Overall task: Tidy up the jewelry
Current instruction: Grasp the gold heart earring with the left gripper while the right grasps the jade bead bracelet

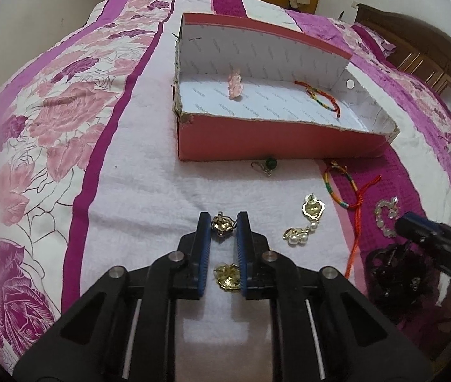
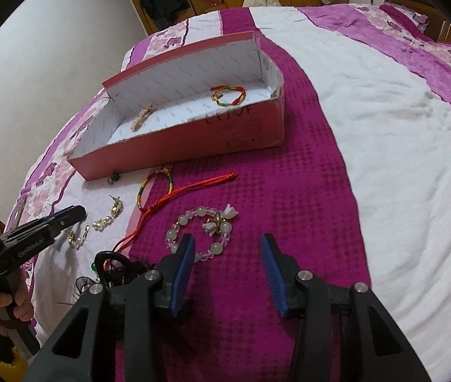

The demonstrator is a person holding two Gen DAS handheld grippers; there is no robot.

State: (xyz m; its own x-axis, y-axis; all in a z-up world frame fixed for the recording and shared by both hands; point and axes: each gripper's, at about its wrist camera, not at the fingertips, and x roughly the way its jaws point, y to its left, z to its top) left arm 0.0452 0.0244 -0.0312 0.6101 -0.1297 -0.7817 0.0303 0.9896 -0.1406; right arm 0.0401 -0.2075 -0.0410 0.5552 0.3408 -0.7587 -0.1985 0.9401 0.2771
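- Left wrist view: the left tool [image 1: 223,222] is low over the white strip of the bed [image 1: 149,159], its blue-padded jaws drawn close on either side of a gold earring [image 1: 224,224]; whether the pads actually touch it cannot be told
- A second gold piece [image 1: 228,277] of the same kind lies on the cover between the jaws, nearer the camera
- Just right of the tool lies a gold and pearl earring [image 1: 305,222]; farther off, close to the box front, sits a small green bead charm [image 1: 268,164]
- The red box [image 1: 273,141] stands open at the far side, holding a pink ornament [image 1: 235,85] on the left and a braided cord bracelet [image 1: 321,97] on the right
- On the magenta strip to the right lie a striped bangle with red cord [image 1: 341,187] and a crystal bead bracelet [image 1: 386,216]; the right tool's tip [image 1: 416,226] reaches in beside it
- Right wrist view: the right tool [image 2: 227,245] has its jaws spread wide, nothing between them, over the magenta strip
- The crystal bead bracelet [image 2: 201,232] with its flower charm lies just ahead, the left finger [image 2: 184,251] covering its near edge
- A tangle of dark accessories [image 2: 114,270] lies at the near left
- The left tool [image 2: 66,218] comes in from the left over the earrings, with the red box [image 2: 193,140] beyond
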